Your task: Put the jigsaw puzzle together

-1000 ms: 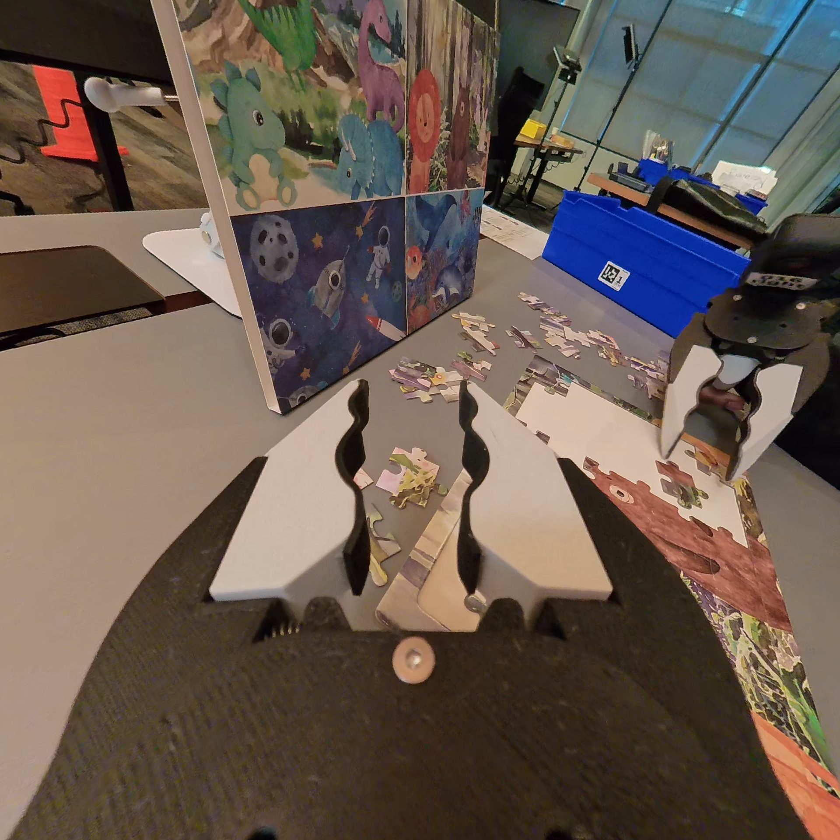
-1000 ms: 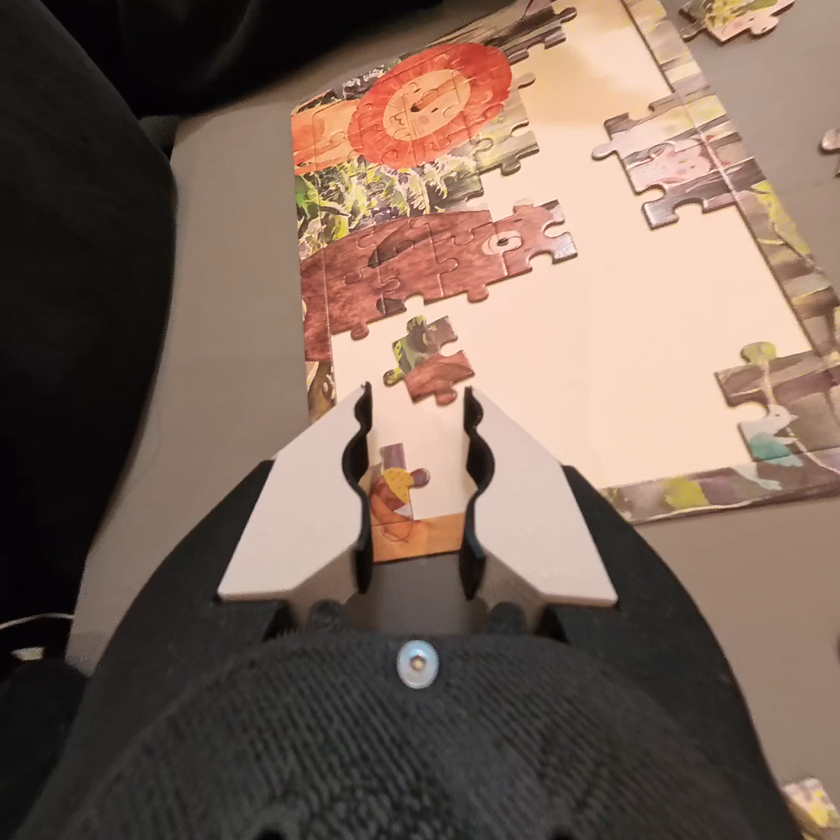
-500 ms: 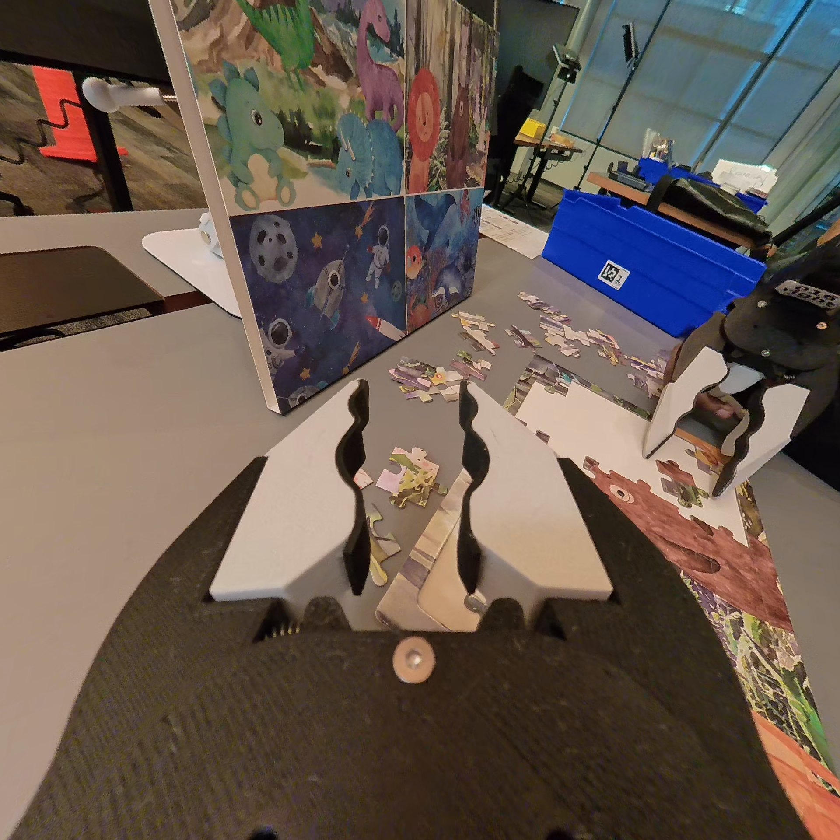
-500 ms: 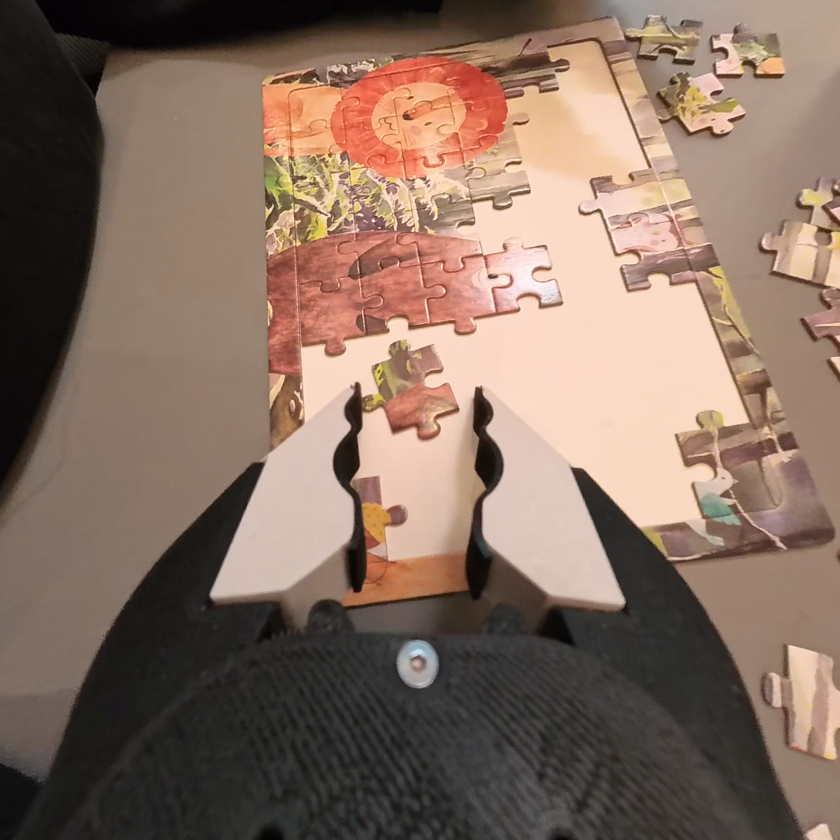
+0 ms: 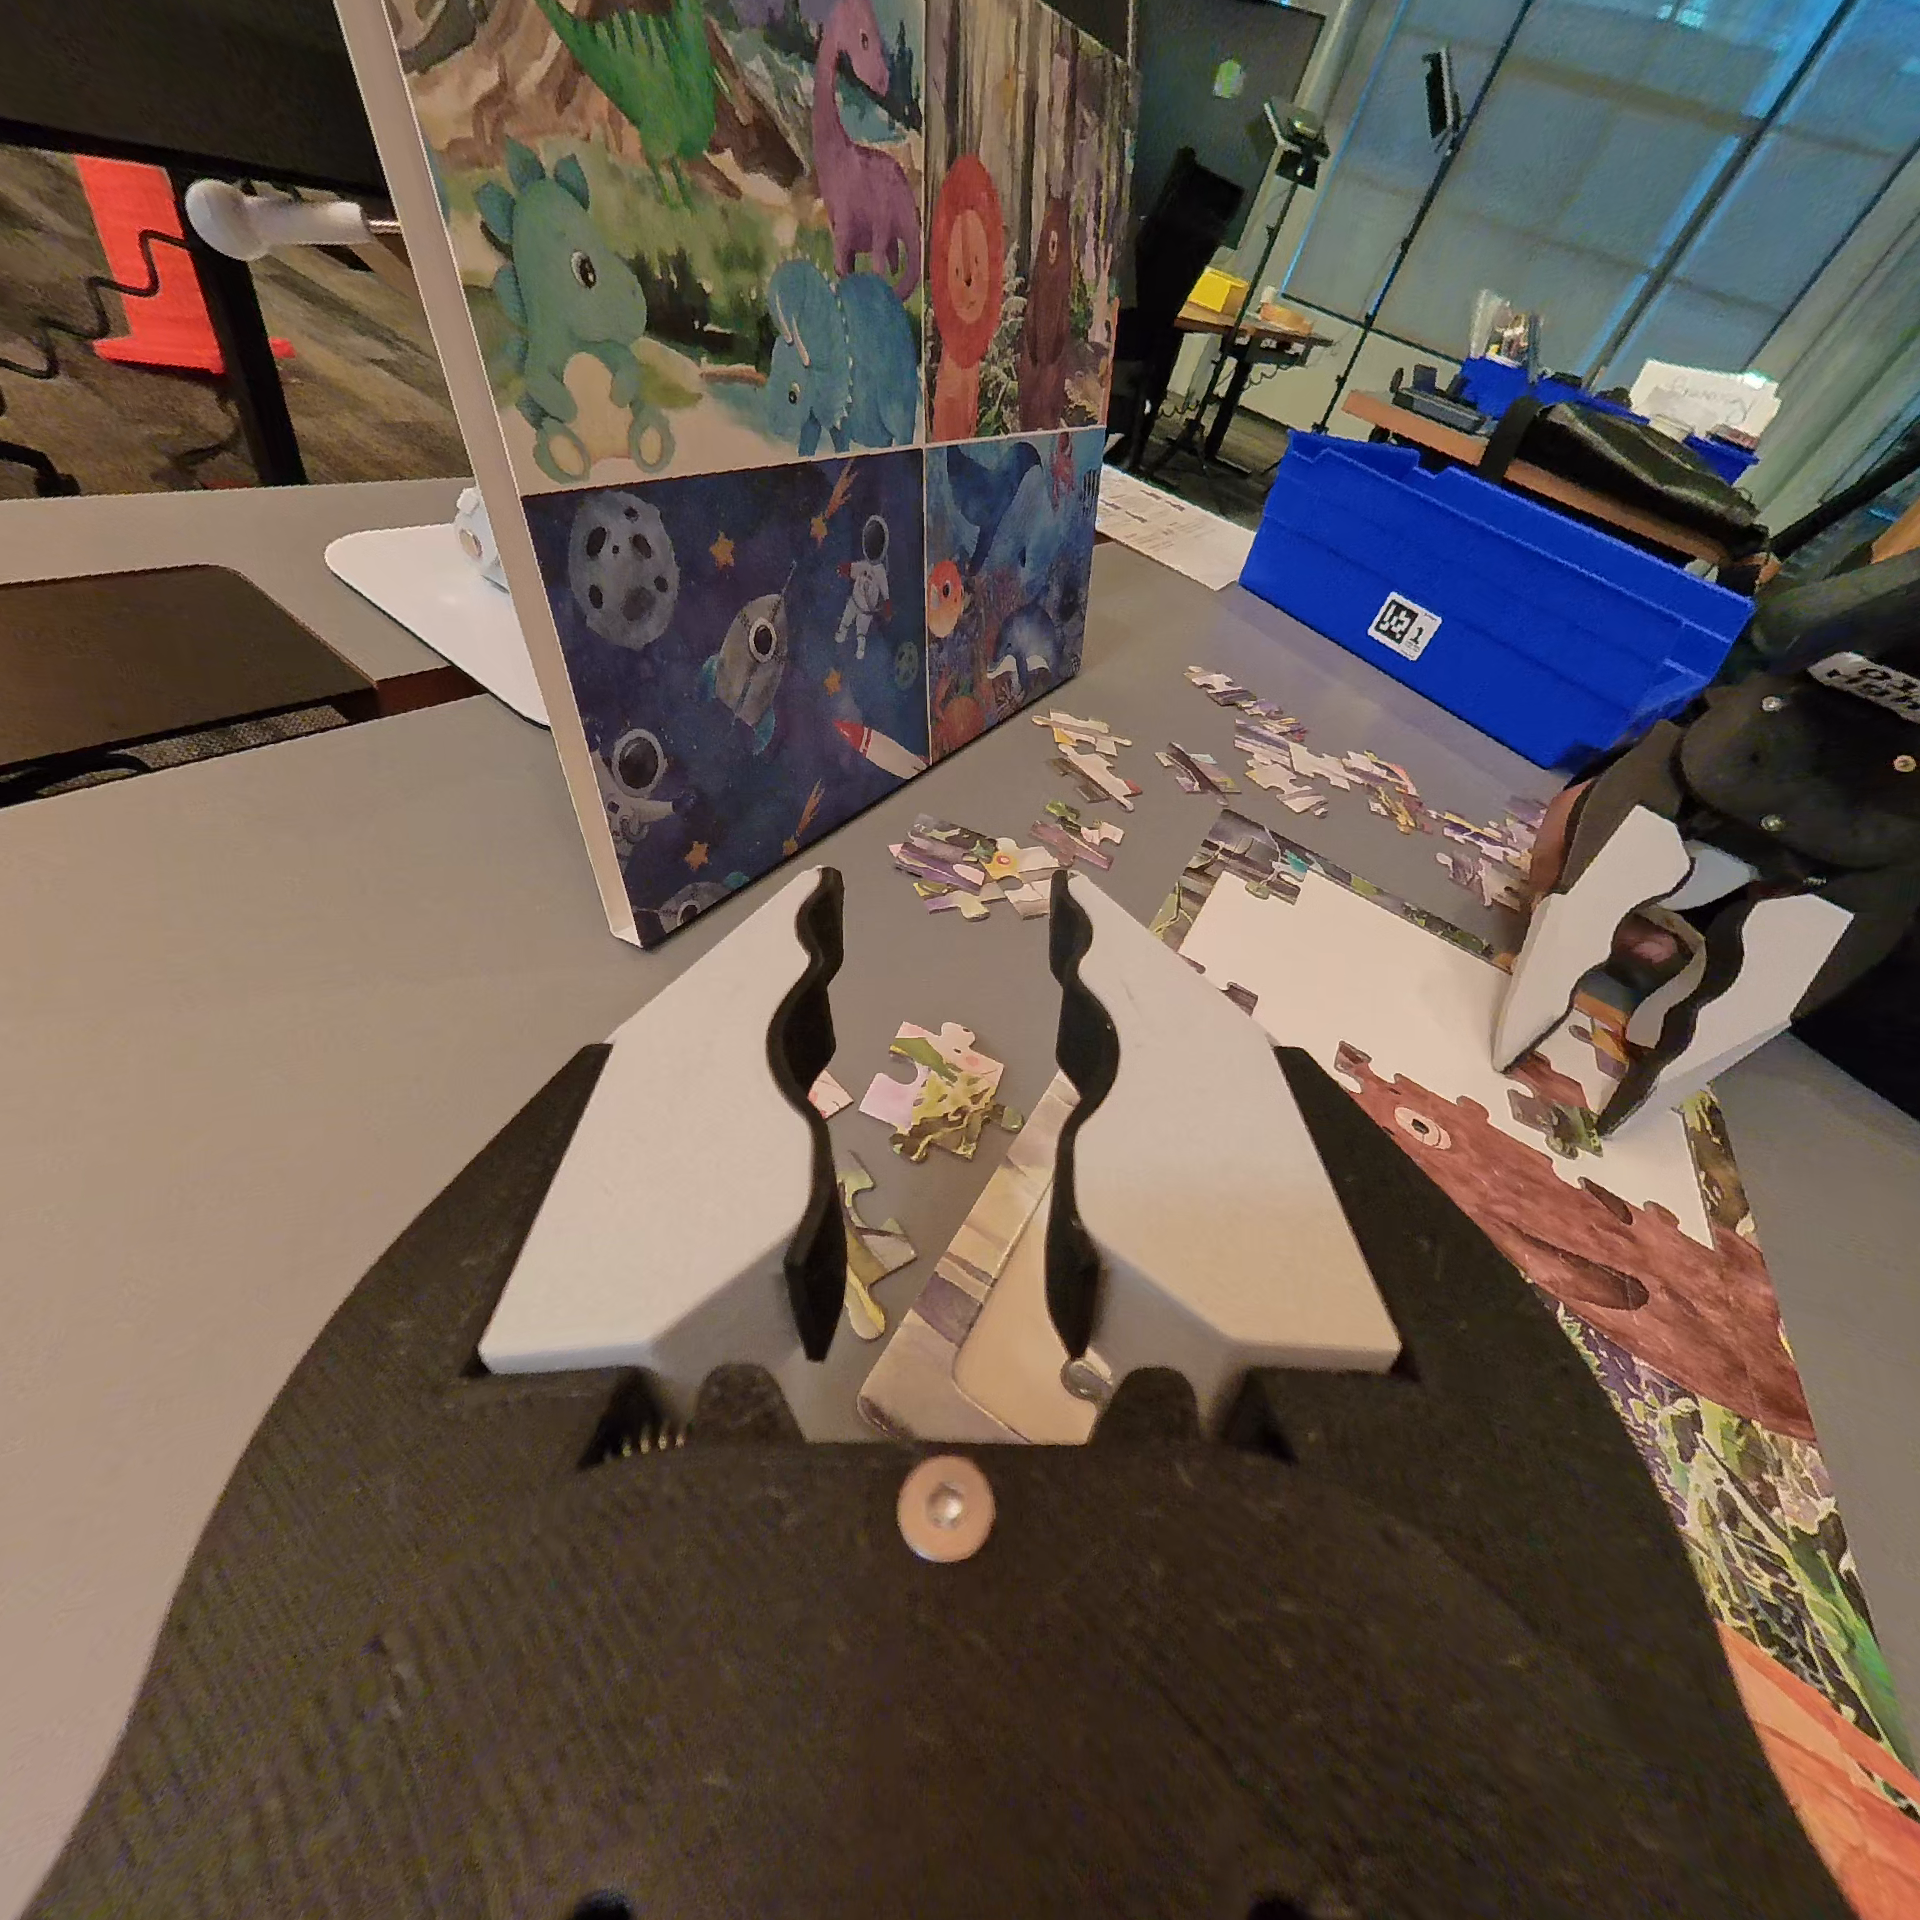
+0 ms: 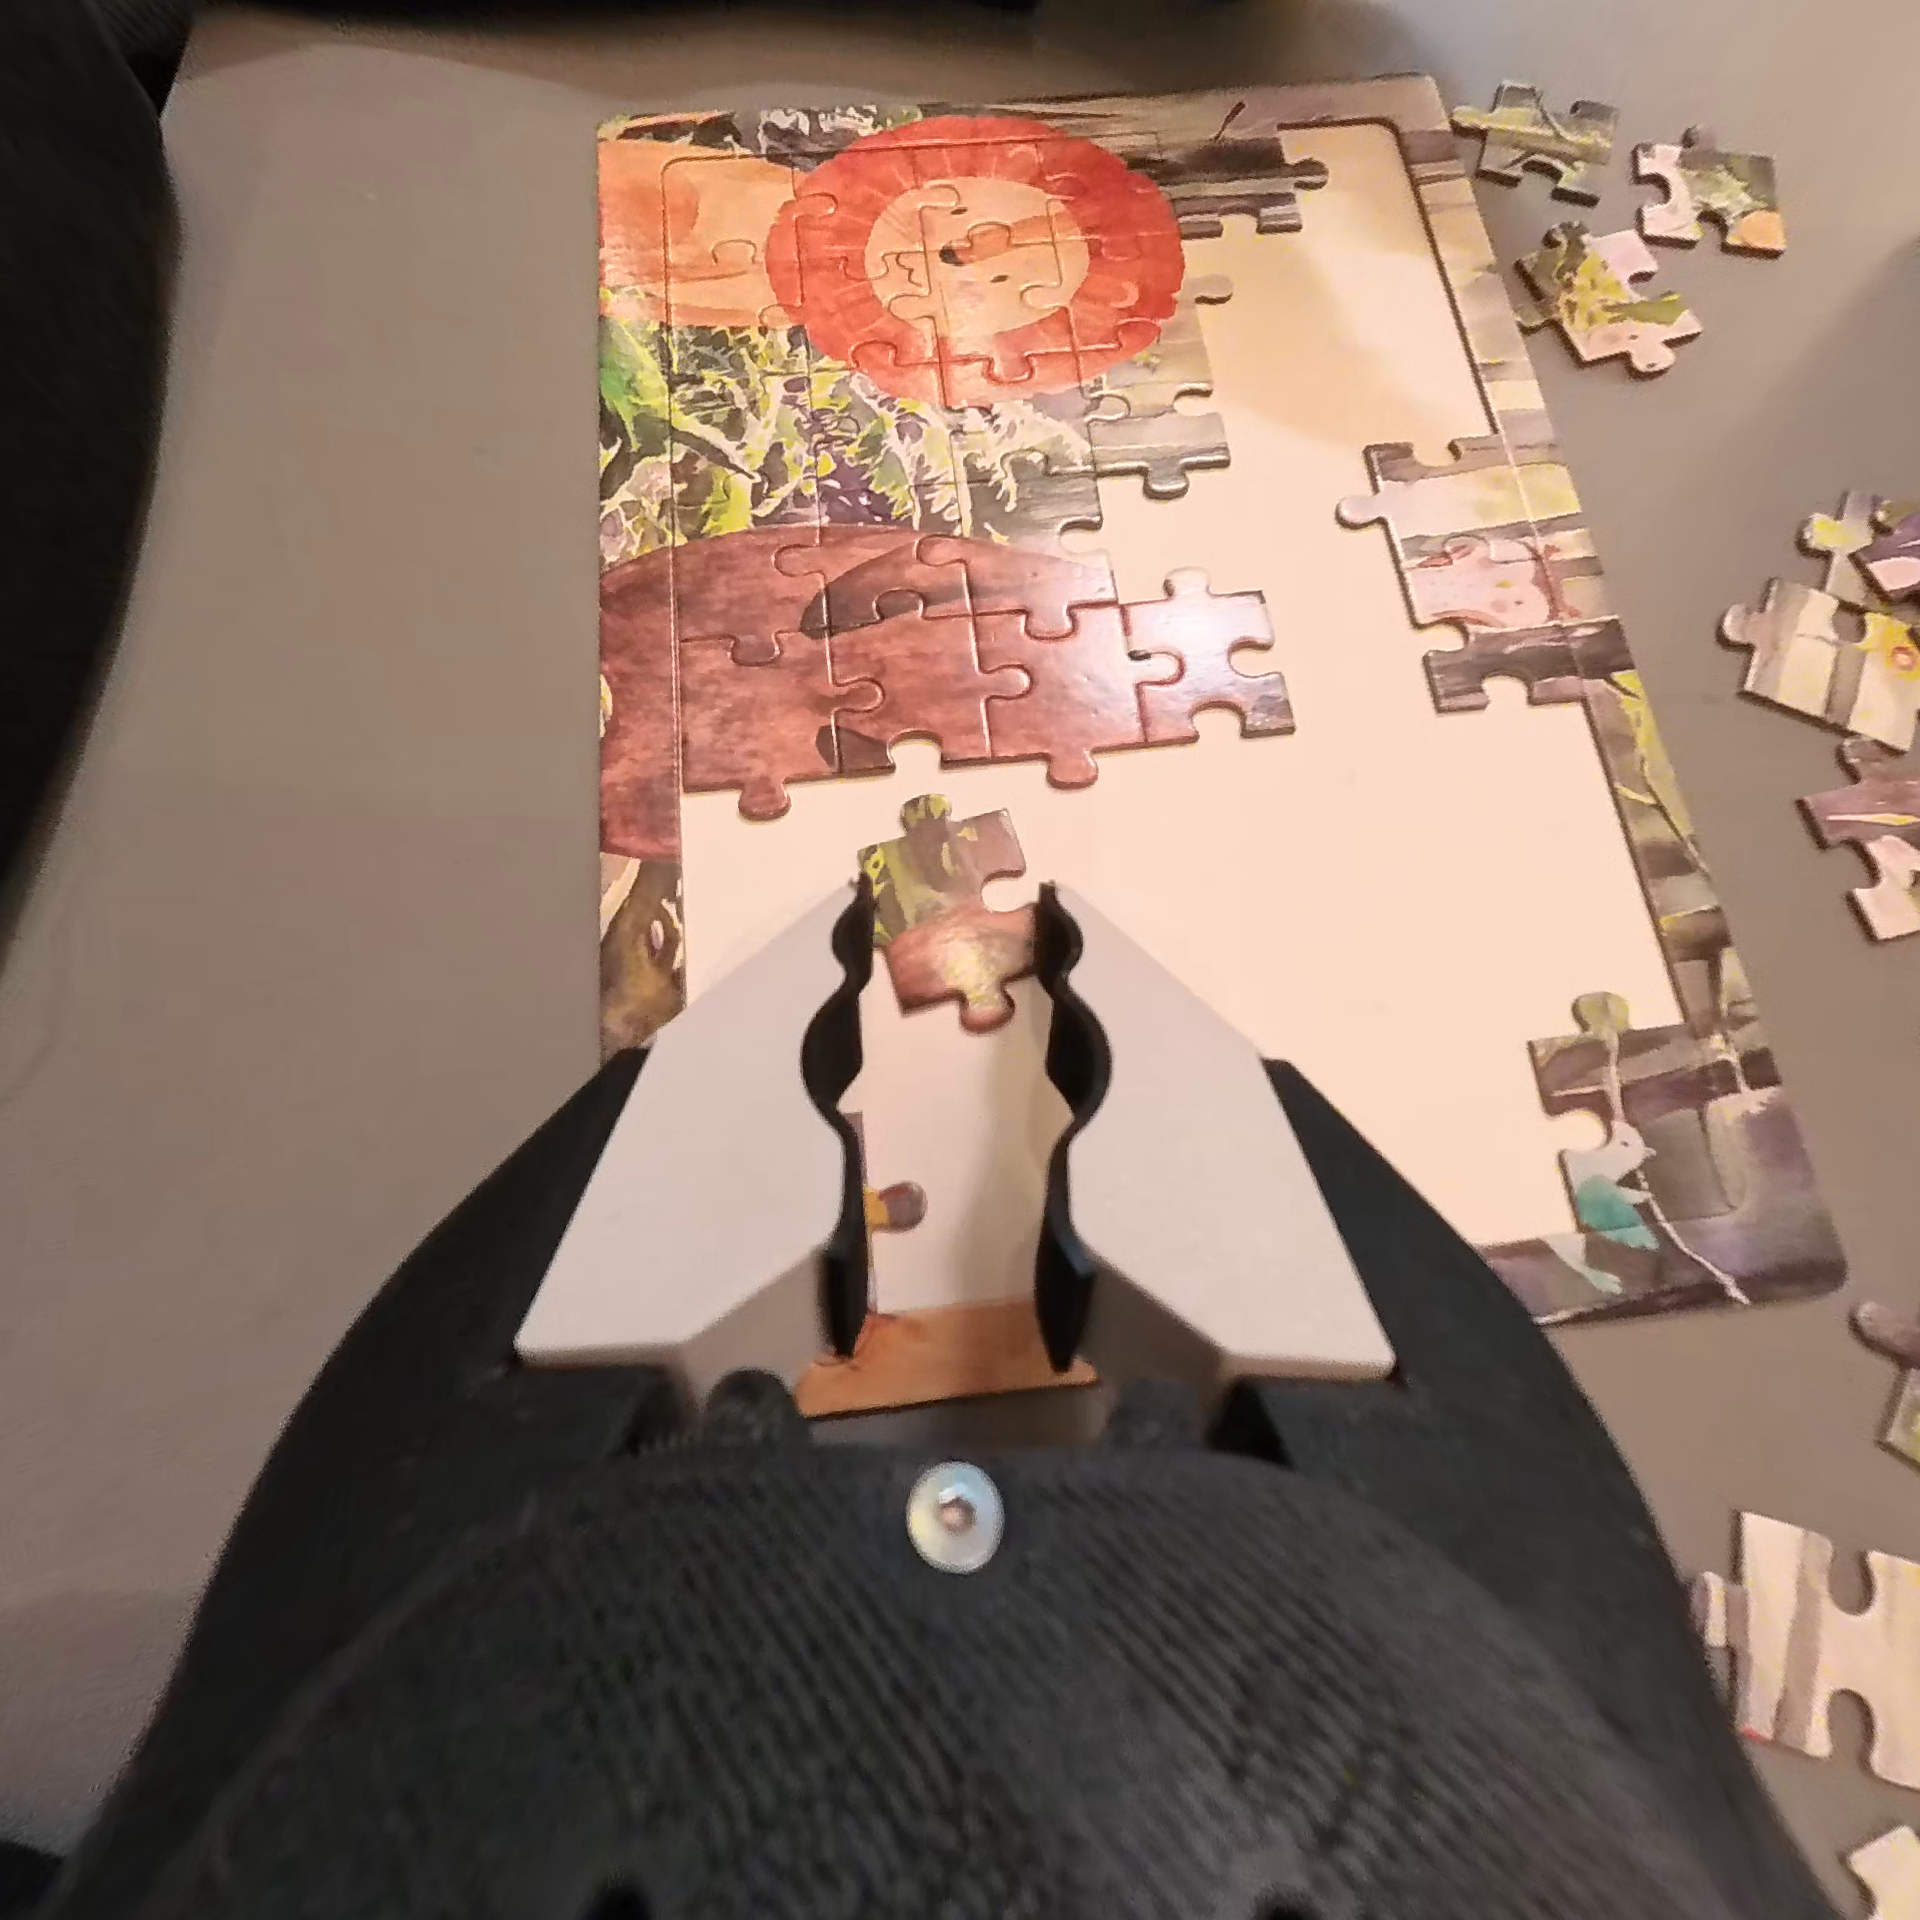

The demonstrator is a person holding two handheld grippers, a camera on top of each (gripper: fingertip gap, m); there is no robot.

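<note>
The puzzle tray (image 6: 1247, 935) lies on the grey table, partly filled with an orange lion (image 6: 977, 249), a brown bear (image 6: 935, 665) and edge pieces. My right gripper (image 6: 953, 896) points down onto the tray. Its two tips touch the sides of a loose green-and-brown piece (image 6: 951, 935) just below the bear. It also shows in the left wrist view (image 5: 1558, 1091), at the tray's (image 5: 1340, 977) far side. My left gripper (image 5: 940, 894) is open and empty, low over the table left of the tray. A loose pale-green piece (image 5: 940, 1101) lies between its fingers.
An upright picture board (image 5: 779, 520) stands to the left behind my left gripper. A blue bin (image 5: 1486, 623) sits at the back right. Several loose pieces (image 5: 1278, 758) lie between the board and the bin, and more lie beside the tray (image 6: 1600, 301). Dark clothing (image 6: 62, 520) borders the left. About 25 centimetres separates my left fingertips from my right.
My right gripper moved forward over the tray until its tips reached the loose piece, and its jaws narrowed onto it. My left gripper has not moved.
</note>
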